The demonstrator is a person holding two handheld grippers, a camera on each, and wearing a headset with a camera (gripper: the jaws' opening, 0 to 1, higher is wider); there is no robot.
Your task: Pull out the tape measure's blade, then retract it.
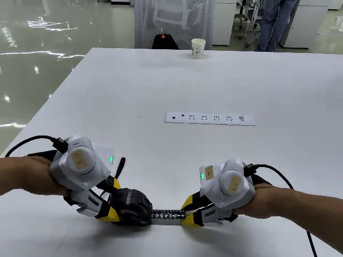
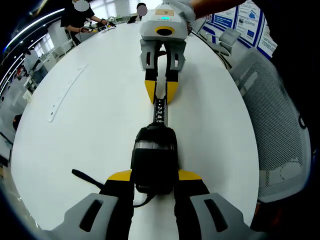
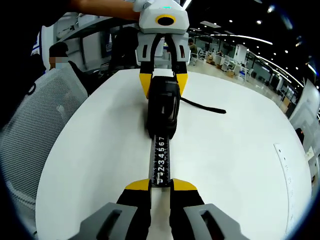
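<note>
Black case of the tape measure (image 1: 131,206) is clamped between the jaws of the left hand-held gripper (image 1: 112,201), so I'd hold that one down on the worktop (image 1: 161,80). The right hand-held gripper (image 1: 188,212) is pinched narrow on the tip of the blade (image 1: 167,215), so pull level and straight away. Blade's barely out, dark with white numbers, lying flat between the two

Head view down over table (image 1: 161,80); gripper views low, opposed, sharing tape measure (image 2: 154,160).
</note>
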